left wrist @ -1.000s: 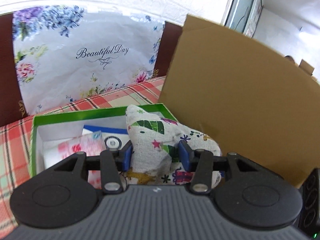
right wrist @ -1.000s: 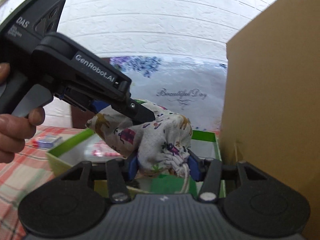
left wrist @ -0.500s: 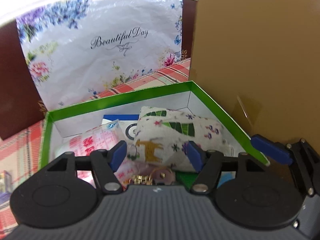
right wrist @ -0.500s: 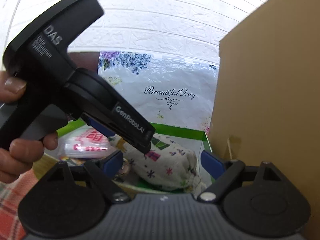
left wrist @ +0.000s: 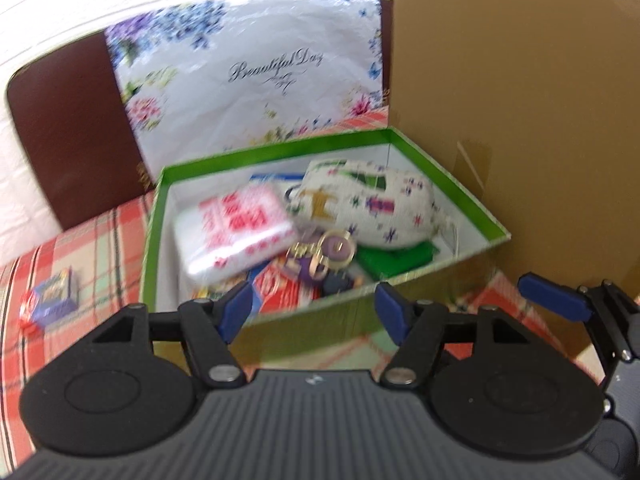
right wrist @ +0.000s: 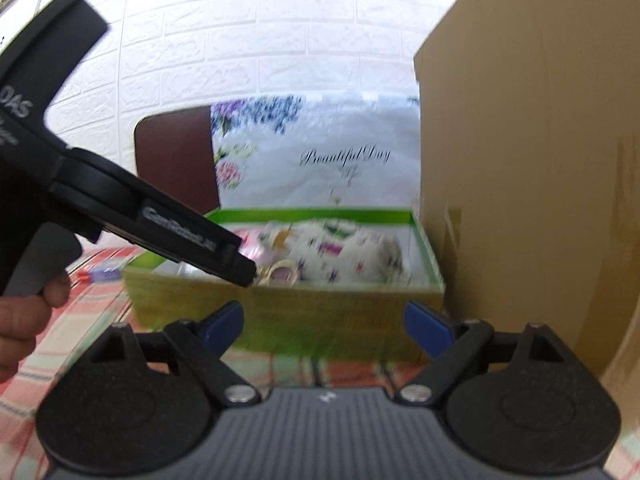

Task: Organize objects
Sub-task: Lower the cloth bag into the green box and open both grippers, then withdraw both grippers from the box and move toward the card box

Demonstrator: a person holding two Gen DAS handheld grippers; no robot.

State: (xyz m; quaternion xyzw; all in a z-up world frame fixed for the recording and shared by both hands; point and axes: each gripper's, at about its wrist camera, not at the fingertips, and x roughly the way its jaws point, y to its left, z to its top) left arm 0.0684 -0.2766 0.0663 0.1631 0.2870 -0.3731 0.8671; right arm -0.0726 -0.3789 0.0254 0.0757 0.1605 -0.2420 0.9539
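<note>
A patterned white cloth pouch (left wrist: 368,208) lies inside the green box (left wrist: 452,196) at its right side, also in the right wrist view (right wrist: 340,252). The box (right wrist: 280,304) also holds a white pack with red print (left wrist: 236,228), a gold ring-shaped trinket (left wrist: 336,248) and small packets. My left gripper (left wrist: 316,312) is open and empty, just in front of the box's near wall. My right gripper (right wrist: 324,324) is open and empty, a little back from the box; one of its blue fingertips (left wrist: 556,296) shows at the right of the left wrist view.
A tall cardboard box (left wrist: 520,128) stands right beside the green box. A floral "Beautiful Day" bag (left wrist: 256,80) leans on a brown chair back (left wrist: 68,128) behind. A small purple packet (left wrist: 52,296) lies on the plaid cloth (left wrist: 104,248) to the left.
Both grippers let go of the cloth pouch, which now lies in the green box. Both have opened and pulled back from the box towards me.
</note>
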